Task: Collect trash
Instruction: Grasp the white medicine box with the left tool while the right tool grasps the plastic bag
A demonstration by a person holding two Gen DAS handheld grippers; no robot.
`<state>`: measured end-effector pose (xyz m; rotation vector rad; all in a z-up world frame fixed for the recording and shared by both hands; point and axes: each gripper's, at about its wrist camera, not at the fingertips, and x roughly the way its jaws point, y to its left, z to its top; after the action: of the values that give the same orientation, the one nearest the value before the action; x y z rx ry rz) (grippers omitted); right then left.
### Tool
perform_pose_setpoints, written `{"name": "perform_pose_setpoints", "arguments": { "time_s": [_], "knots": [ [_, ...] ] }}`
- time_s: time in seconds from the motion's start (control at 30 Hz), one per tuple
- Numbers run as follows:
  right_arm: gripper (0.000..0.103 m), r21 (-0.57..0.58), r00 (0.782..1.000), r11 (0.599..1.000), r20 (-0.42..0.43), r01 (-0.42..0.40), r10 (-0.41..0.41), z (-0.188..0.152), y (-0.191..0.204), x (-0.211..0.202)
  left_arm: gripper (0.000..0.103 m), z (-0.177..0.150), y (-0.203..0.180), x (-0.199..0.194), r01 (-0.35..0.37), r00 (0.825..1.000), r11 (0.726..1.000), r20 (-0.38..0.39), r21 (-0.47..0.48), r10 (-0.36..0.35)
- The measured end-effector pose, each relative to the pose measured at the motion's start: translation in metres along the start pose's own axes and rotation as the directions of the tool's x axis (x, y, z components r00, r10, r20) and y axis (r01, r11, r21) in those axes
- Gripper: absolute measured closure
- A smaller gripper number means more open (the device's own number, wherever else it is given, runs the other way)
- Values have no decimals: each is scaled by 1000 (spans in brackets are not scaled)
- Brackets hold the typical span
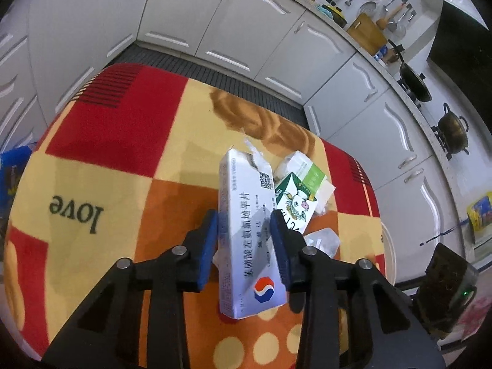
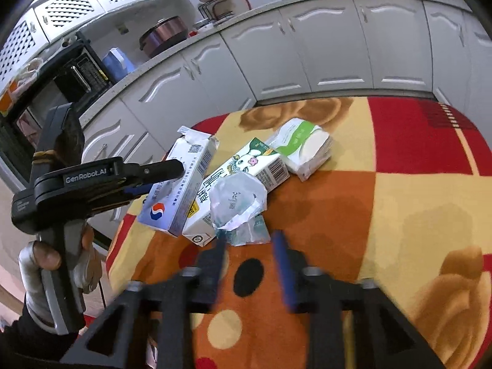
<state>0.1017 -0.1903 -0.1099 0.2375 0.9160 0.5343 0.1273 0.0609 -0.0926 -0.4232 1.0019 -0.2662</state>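
Observation:
My left gripper [image 1: 244, 224] is shut on a white medicine box [image 1: 246, 230] with a torn far end, held just above the patterned table cover [image 1: 123, 184]. The box also shows in the right wrist view [image 2: 181, 187], clamped by the left gripper [image 2: 172, 169]. Beside it lie a green-and-white milk carton [image 2: 246, 169], a white-green tissue pack [image 2: 304, 147] and a crumpled clear plastic wrapper [image 2: 236, 203]. My right gripper [image 2: 250, 240] is open, its blue pads just short of the wrapper.
White kitchen cabinets [image 1: 246, 30] ring the table. A stove with a pan [image 1: 415, 83] and pot [image 1: 452, 129] stands at right. A microwave [image 2: 61, 86] sits on the counter at left. A blue bag [image 1: 12, 178] is at the table's left edge.

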Motion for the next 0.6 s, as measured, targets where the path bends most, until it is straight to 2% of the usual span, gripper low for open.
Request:
{"name": "perform_pose_setpoints", "arguments": {
  "time_s": [0.07,0.23,0.3,0.37,0.53,0.6],
  "knots": [
    [51,-17,1000,1000,3,0,0,0,5,4,52,-1,3,2,22,1000,1000,-8,-17,-23],
    [51,6,1000,1000,-9,-18,18,10,3,26,50,1,5,11,29,999,999,-26,-34,-30],
    [58,42,999,998,-5,-48,48,12,-1,35,49,1,9,17,30,998,998,-47,-58,-33],
    [70,53,998,997,-11,-60,61,12,-3,42,49,0,12,22,36,998,997,-57,-74,-40],
    [80,33,998,997,17,-65,65,8,-2,25,50,-3,9,27,43,997,997,-63,-62,-46],
    [80,30,997,997,41,-70,69,7,-4,11,55,-4,3,24,31,998,999,-53,-34,-33]
  ]
}}
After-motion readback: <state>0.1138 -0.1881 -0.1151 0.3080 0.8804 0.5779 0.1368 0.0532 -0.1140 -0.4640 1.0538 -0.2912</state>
